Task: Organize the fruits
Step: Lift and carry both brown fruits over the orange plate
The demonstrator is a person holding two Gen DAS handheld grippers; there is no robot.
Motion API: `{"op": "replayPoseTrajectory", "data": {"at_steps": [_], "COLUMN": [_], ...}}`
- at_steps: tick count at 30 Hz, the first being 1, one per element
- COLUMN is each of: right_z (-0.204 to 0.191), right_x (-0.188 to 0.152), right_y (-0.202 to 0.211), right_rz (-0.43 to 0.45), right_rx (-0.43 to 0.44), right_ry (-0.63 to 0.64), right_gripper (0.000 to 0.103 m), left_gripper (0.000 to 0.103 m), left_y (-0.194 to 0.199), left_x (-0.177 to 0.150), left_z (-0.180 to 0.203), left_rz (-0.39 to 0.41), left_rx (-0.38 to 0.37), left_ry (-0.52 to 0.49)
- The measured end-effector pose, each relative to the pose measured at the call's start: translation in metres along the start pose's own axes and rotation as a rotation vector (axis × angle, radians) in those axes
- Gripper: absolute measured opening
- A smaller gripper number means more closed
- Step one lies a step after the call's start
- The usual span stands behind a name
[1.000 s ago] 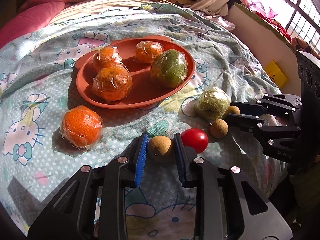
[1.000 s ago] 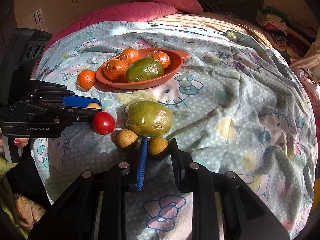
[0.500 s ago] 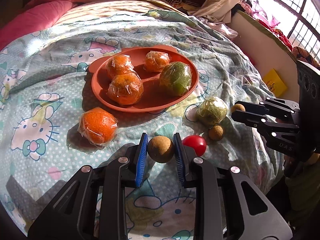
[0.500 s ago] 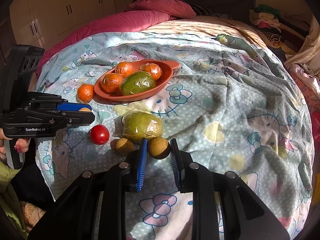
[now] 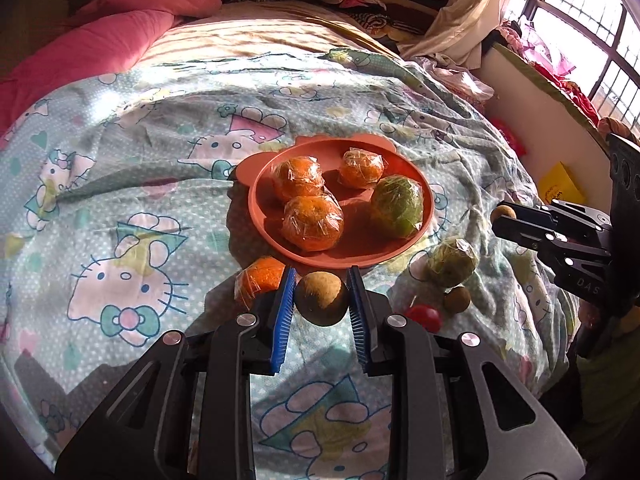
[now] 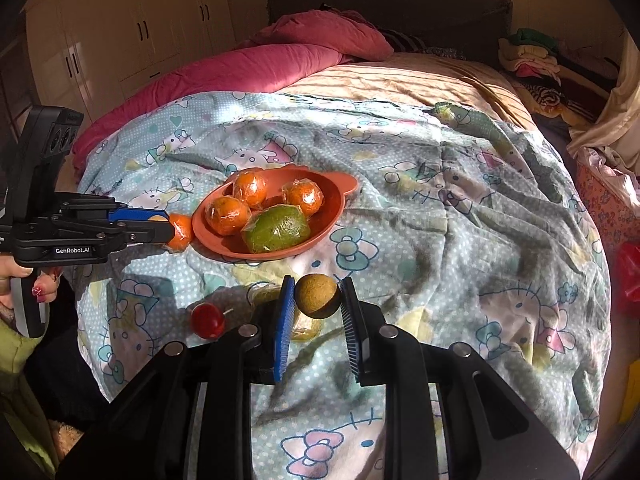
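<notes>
A small round brown fruit is clamped between the blue pads of the left gripper, held clear above the cartoon-print light blue bedsheet, just short of the near rim of the orange oval plastic plate. A second small round brown fruit is pinched the same way in the right gripper, also lifted off the sheet, nearer than the plate. On the plate three plastic-wrapped oranges and a wrapped green fruit are seen; bare plate floor is left at its near side and back edge. A loose wrapped orange lies just beside the plate's near-left rim, partly hidden by the left pad. A wrapped green fruit off the plate, a third brown fruit and a small red round fruit lie close together on the sheet near the plate's right. Wide open sheet is left to the left of the plate and beyond it toward the pink quilt. The bed's right edge meets a white wall ledge.
</notes>
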State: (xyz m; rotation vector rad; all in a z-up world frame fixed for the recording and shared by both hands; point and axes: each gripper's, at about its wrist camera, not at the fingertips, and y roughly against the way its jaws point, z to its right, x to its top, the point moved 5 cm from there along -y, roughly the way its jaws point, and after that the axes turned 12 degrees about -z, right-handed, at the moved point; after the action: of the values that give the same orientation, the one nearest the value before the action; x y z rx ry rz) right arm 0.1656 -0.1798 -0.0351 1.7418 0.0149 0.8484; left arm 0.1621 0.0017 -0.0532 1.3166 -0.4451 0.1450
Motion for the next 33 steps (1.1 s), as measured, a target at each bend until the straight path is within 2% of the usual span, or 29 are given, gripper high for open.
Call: {"op": "replayPoseTrajectory", "data": {"at_steps": [20,33], "right_z": [0.001,0.006], "right_x": [0.049,0.068], "right_y": [-0.025,-0.048], "right_rz": [0.012,-0.020], "right_rx": [0.001,0.006], "right_ry": [-0.007,-0.020], "right_gripper": [0.022,0.022], "left_gripper": [0.019,0.019], "left_y": [-0.016,-0.026], "left_x": [0.035,0.046], "left_z": [-0.019,-0.027], "left_rz": [0.008,0.003], "left_rx": [0.006,-0.004], "left_ry": [0.025,0.037]}}
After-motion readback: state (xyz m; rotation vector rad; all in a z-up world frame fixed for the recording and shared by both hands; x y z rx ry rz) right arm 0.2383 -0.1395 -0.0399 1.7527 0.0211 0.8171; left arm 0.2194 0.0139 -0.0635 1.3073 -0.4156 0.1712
